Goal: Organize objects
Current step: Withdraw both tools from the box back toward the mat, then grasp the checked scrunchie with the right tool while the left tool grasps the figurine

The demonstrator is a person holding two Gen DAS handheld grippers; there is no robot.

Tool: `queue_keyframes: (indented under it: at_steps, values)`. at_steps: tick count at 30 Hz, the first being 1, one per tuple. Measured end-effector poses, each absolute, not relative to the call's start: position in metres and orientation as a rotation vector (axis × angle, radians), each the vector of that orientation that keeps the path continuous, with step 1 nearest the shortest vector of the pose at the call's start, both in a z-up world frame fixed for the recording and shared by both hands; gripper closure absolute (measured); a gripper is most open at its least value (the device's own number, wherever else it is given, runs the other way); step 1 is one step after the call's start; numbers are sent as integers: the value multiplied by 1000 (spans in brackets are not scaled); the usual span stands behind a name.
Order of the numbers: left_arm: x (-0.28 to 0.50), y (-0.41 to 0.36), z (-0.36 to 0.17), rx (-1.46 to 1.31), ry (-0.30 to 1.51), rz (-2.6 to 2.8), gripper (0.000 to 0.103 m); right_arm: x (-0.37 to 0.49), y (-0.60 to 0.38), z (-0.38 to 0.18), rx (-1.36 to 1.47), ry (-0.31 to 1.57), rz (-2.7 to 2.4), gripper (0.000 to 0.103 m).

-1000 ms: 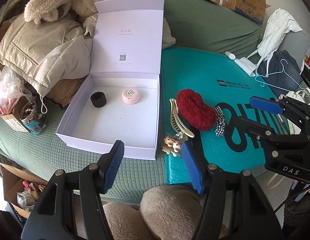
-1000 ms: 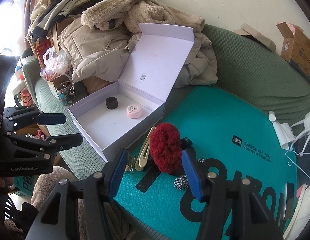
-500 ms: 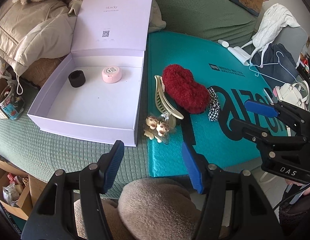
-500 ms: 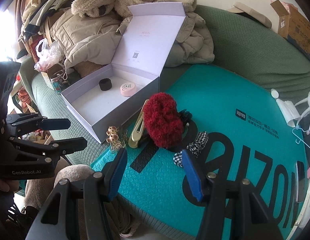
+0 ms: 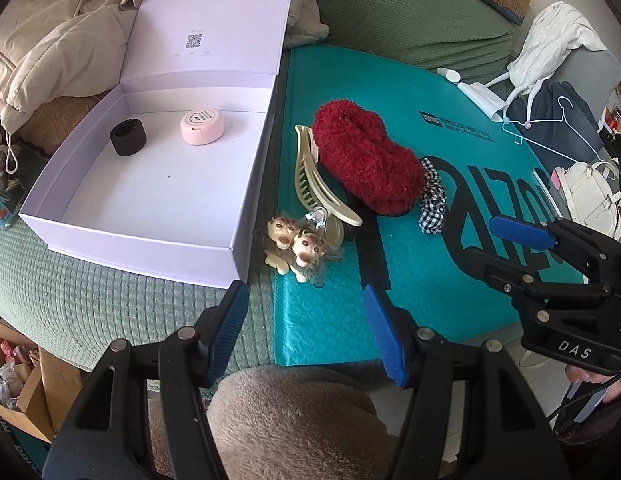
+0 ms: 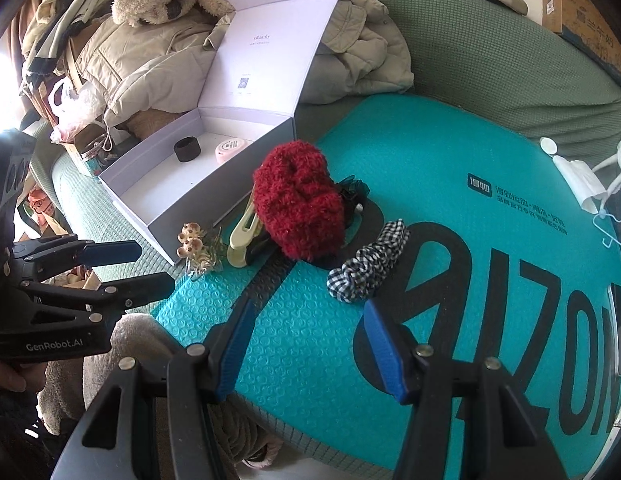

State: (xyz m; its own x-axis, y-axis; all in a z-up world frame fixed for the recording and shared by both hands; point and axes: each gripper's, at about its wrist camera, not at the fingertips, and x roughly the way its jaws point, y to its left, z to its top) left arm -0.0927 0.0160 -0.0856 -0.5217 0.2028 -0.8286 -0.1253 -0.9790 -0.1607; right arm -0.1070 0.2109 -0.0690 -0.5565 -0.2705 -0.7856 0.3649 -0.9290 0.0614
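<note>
Left gripper (image 5: 304,322) hangs with jaws partly apart, nothing between the blue pads, touching nothing. Straight ahead of it, just past the fingertips, lies the small figurine clip (image 5: 295,243), at the near edge of the teal mailer (image 5: 390,80), close to the front corner of the white box (image 5: 142,236).

Right gripper (image 6: 306,338) likewise half open and empty, hovering over bare teal mailer. Checkered scrunchie (image 6: 366,262) sits just beyond and slightly right of its jaws, long axis running diagonally up to the right.

Further out: cream claw clip (image 5: 314,184), long axis pointing away from the left gripper, lying against the red fuzzy scrunchie (image 5: 366,160). A dark item peeks from behind the red one; cannot tell what it is.

Box stands open, lid upright, to the left of the pile. Inside, at the back: black band (image 5: 127,137) and pink round case (image 5: 201,127), apart from each other.

Judgement: left gripper is nearer the figurine clip and the box; right is nearer the checkered scrunchie. Sorting is barely begun, with most of the pile outside the box.
</note>
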Motion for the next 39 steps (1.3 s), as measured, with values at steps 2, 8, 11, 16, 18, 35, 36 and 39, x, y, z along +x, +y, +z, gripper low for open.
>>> queue_keyframes:
  at_steps: [2,8,11,16,18,35,36,39]
  values:
    - [-96,20,-90,-1433,-121,2583,45,-109,215,-74,1241,141,-2487,46]
    - [-105,28,-97,-1431,-118,2592,45,-117,225,-85,1276,92,-2497,45]
    - [-112,30,-100,-1432,-134,2599,45,-122,227,-88,1284,76,-2497,45]
    - [-120,33,-108,-1449,-167,2601,45,-129,229,-94,1291,53,-2501,45]
    - [-124,35,-112,-1471,-177,2591,45,-132,230,-97,1299,45,-2501,45]
    - [-139,31,-119,-1490,-265,2630,65,-147,238,-102,1299,-3,-2510,45]
    - [-139,29,-119,-1486,-269,2630,65,-148,238,-102,1291,-5,-2512,45]
    - [-140,29,-120,-1473,-272,2632,65,-155,237,-102,1283,-11,-2513,45]
